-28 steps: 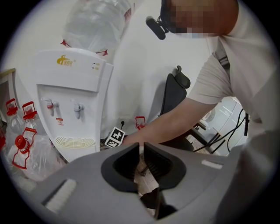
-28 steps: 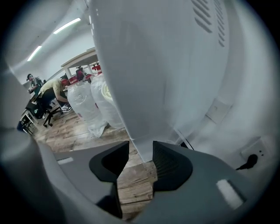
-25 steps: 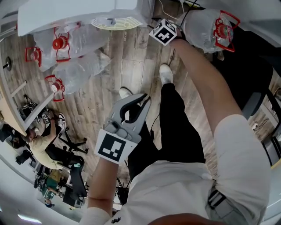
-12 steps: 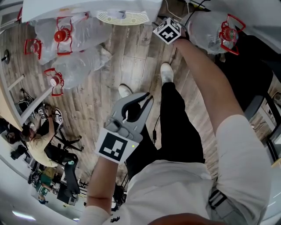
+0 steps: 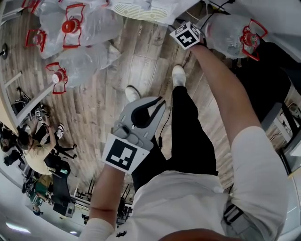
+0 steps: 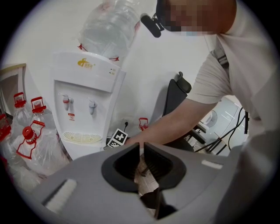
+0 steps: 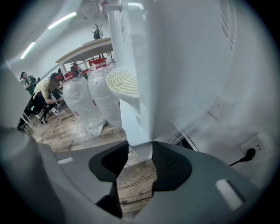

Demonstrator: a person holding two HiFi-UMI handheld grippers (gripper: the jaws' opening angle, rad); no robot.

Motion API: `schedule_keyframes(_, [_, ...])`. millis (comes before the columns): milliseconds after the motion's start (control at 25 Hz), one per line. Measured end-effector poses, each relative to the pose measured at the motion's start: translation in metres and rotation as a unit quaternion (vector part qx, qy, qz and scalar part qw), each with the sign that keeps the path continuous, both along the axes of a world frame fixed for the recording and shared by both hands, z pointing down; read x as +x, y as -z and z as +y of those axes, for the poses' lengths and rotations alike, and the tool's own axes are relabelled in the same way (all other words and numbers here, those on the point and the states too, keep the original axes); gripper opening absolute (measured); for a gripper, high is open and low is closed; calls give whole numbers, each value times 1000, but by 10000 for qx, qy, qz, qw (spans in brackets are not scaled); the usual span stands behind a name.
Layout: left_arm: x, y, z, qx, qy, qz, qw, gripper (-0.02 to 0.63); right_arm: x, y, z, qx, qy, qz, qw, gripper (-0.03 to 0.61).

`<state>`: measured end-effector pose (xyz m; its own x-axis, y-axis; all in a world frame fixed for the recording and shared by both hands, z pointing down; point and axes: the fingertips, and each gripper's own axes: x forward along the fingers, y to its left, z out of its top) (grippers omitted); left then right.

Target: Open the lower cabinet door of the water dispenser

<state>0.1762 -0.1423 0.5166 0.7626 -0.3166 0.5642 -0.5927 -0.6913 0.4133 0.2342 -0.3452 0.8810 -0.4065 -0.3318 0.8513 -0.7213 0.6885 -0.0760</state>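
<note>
The white water dispenser (image 6: 85,87) stands against the wall with a bottle (image 6: 109,26) upside down on top. In the head view only its drip tray (image 5: 136,9) and lower front show at the top edge. My right gripper (image 7: 142,153) reaches down to that lower front, and its marker cube (image 5: 186,35) shows there. Its jaws are closed on the white edge of the lower cabinet door (image 7: 138,131), just below and beside the drip tray (image 7: 124,83). My left gripper (image 5: 159,101) hangs in mid-air over the floor, shut and holding nothing.
Several water bottles with red caps (image 5: 70,42) lie on the wooden floor left of the dispenser, and another bottle (image 5: 230,33) lies to its right. A black chair (image 5: 273,80) stands at the right. A plug sits in a wall socket (image 7: 250,153). People sit at desks (image 5: 33,150) to the left.
The head view has shifted, so the dispenser sits higher and further right in it. The right gripper stays at the dispenser's lower front. The left gripper has hardly moved.
</note>
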Motion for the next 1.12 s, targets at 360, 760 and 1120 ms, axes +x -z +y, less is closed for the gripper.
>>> schedule_keyframes(360, [-30,-2,15,140,67,-23,9999,60,-18,2,23,-60,-152,111,9998,153])
schedule_keyframes(760, [-77,5,32,208,151,38,9997,60,-47,2,60,-230,-395,175,9988,152])
schedule_keyframes(1120, [-127,10,44,198,270,100,9994,60,-76,4,85,-373,-505,342,9974,152])
